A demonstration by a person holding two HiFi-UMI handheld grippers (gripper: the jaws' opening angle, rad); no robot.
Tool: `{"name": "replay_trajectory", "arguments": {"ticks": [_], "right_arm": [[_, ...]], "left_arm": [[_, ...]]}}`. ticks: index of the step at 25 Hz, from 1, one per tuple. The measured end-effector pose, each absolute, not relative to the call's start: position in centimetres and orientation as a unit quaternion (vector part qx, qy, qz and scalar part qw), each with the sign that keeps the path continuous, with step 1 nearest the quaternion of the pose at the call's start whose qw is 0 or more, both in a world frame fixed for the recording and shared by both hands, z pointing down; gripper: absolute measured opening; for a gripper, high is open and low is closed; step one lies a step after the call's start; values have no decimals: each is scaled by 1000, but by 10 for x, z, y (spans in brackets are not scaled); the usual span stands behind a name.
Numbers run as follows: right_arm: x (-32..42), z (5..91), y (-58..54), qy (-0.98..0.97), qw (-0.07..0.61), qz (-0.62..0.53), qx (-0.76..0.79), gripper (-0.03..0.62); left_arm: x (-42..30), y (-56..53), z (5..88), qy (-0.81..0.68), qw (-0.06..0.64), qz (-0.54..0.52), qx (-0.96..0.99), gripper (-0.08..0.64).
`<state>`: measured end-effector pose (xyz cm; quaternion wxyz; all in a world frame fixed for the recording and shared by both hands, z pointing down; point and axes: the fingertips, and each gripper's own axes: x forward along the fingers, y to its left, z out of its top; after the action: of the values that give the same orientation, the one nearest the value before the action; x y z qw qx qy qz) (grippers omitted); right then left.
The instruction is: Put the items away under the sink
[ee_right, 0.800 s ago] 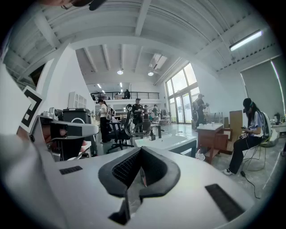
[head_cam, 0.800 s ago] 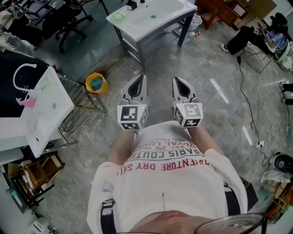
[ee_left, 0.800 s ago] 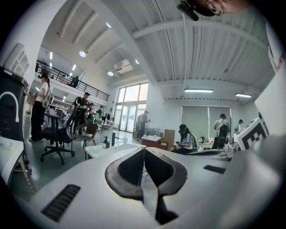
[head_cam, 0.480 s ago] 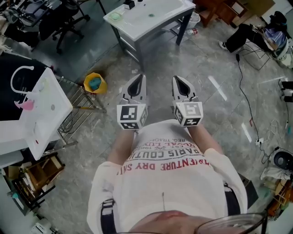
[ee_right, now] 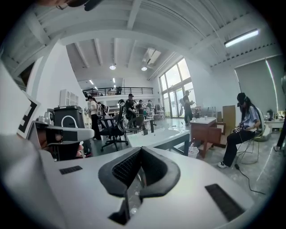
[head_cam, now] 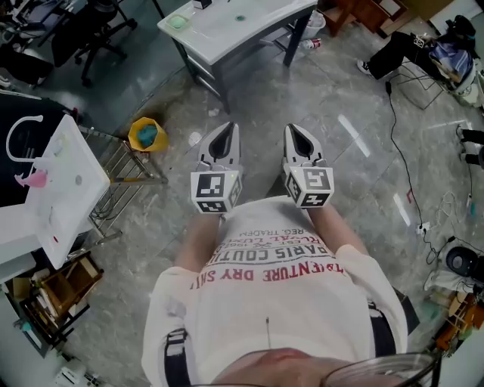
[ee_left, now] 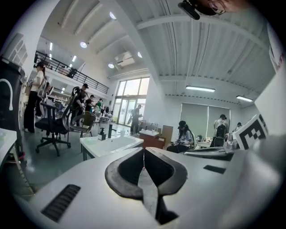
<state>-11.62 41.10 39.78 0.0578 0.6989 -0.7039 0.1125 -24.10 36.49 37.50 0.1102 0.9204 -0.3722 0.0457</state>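
Head view: left gripper [head_cam: 227, 130] and right gripper [head_cam: 293, 130] are pointing side by side toward the white sink [head_cam: 234, 23] at top centre, well apart from it. Left gripper view: jaws are sitting together, empty, with the sink lying ahead at left of centre. Right gripper view: jaws are likewise meeting on nothing, sink ahead at centre.

Brightly, evenly lit from ceiling strip lights [ee_left: 200, 89] and tall windows [ee_left: 127, 96] — slightly blown out there. Glaring in pale streaks off the polished floor [head_cam: 354, 136] in the head view. Barely shadowed anywhere. Bent hard by fisheye in both gripper views, vignetted to black at the corners. Soft up close on the left gripper [ee_left: 143, 151] and right gripper [ee_right: 140, 151] — sharper farther off.
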Motion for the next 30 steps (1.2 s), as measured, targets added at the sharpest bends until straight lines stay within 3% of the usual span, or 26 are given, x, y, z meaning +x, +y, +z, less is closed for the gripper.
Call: {"name": "replay_trajectory", "arguments": {"ticks": [8,23,30], "right_arm": [[-56,400,348,-731,55,112,671,25],[127,383,217,-771,64,111,623,25],[171,400,174,-778,67,140,609,25]], "left_arm": [[-184,314,382,-405,109,59,906,28],[-8,192,362,-460,109,47,880,28],[27,154,373,-478,127,62,867,28]]}}
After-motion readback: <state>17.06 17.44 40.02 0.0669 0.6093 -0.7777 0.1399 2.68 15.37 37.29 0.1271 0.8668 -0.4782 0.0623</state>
